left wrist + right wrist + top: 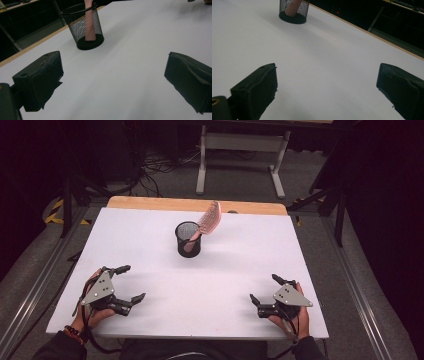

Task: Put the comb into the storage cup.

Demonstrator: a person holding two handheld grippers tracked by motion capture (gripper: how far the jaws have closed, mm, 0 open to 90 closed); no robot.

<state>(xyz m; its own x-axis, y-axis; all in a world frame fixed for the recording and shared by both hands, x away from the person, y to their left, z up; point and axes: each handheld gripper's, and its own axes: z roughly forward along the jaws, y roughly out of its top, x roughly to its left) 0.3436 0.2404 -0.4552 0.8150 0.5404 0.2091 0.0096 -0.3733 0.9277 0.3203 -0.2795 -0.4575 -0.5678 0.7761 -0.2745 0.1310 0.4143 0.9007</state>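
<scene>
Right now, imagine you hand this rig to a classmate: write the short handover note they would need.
Left gripper: open, resting near the table's left front edge, holding nothing.
Right gripper: open, near the right front edge, holding nothing.
Pink hairbrush: stands handle-down in the black mesh cup mid-table, head leaning out to the right.
Done: brush is in the cup.
Left: seemingly nothing in hand; both grippers sit apart from the cup.

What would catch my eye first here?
A pink hairbrush sticks handle-down out of a black mesh cup toward the far middle of the white table. Near the front edge, the left gripper and right gripper rest wide open, far from the cup.
</scene>
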